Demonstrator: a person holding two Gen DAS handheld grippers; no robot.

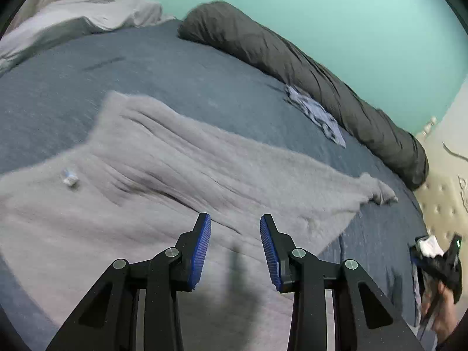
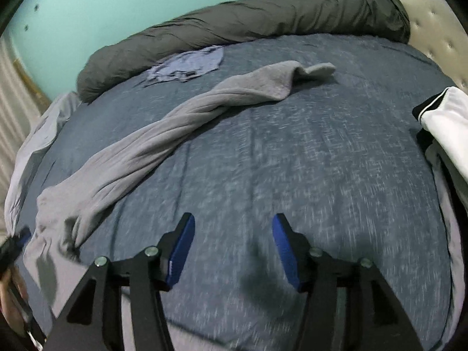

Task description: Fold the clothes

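My left gripper (image 1: 235, 248) hung wide open, holding nothing, the grey sweater (image 1: 163, 158) spread directly beneath and ahead of its fingers for folding; my right gripper (image 2: 234, 248), equally wide, faced bare bedspread (image 2: 307, 152), the sweater off left.

A long grey fleecy garment (image 2: 163, 134) lies stretched across the blue-grey heathered bedspread (image 2: 307, 161), its far end reaching toward the long dark grey rolled duvet (image 2: 234, 26) that runs along the bed's far edge against the wall. A small crumpled light blue shirt (image 2: 187, 65) lies on the bedspread just before that duvet, beyond the garment. The left gripper (image 1: 235, 248) hangs over the garment's near part, while the right gripper (image 2: 232, 251) hangs over bare bedspread to its right.
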